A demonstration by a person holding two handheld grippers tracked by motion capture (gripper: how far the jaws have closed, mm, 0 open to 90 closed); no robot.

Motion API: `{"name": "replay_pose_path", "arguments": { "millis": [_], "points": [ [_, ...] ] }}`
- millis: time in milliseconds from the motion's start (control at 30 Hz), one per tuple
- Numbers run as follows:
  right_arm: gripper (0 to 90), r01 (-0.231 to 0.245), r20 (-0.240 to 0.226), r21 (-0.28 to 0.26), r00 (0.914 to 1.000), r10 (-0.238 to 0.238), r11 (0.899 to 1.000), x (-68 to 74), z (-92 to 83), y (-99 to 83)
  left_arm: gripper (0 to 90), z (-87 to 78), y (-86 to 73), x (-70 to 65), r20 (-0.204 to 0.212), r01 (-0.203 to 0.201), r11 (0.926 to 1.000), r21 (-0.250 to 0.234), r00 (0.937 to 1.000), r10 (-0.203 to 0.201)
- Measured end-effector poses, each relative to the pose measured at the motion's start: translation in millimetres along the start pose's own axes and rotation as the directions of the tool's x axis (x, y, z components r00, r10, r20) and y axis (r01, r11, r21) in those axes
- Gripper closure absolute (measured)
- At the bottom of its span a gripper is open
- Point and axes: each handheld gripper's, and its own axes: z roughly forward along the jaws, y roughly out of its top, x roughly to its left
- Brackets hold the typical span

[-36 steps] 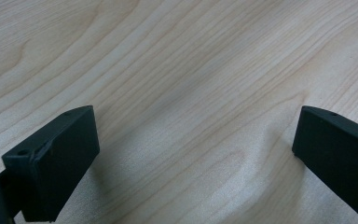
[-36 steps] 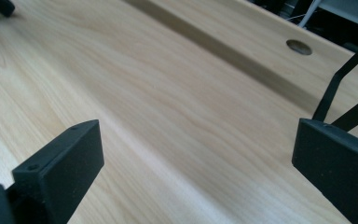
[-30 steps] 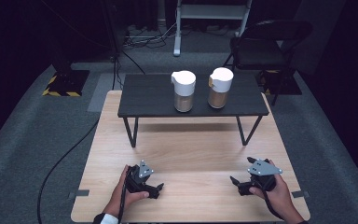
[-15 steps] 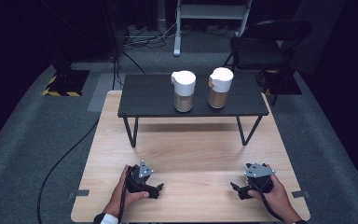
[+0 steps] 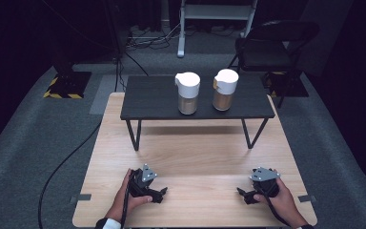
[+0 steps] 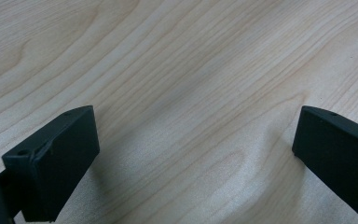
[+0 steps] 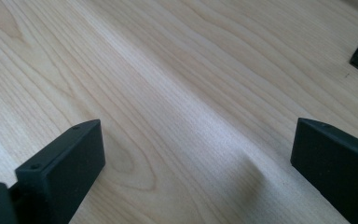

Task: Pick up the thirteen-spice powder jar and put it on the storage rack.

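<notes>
Nearest, the left gripper [image 5: 159, 194] at 7 o'clock and the right gripper [image 5: 244, 194] at 5 o'clock rest on the wooden surface [image 5: 195, 152], each with fingers spread wide and empty. Farther, toward 12 o'clock, two white-lidded jars [image 5: 188, 93] [image 5: 225, 89] stand apart on a black shelf [image 5: 147, 98].

Your surface [image 5: 190, 157] is a pale wood top with plain grain, sitting on grey carpet floor [image 5: 38, 133]. On its far half stands a low black shelf [image 5: 152, 98] on thin angled legs, and that shelf carries two jars with white lids, the left jar [image 5: 188, 93] and the right jar [image 5: 225, 89] just beside each other. Both your hand-held grippers, left hand-held gripper [image 5: 159, 193] and right hand-held gripper [image 5: 243, 194], rest down on the near edge, well apart.
</notes>
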Motion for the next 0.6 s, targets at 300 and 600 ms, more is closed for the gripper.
{"name": "replay_pose_path", "arguments": {
  "millis": [300,600],
  "points": [
    [0.2,-0.085,-0.046,-0.01,0.9954,0.084,0.996,-14.4,3.6,-8.3,0.3,0.0,0.0,0.1,0.0,0.0,1.0,0.0,1.0,0.0],
    [0.1,-0.154,-0.07,-0.025,0.986,0.152,0.988,-22.5,5.9,-16.9,0.3,1.1,1.3,0.0,0.002,-0.003,1.0,0.001,1.0,0.003]
  ]
}}
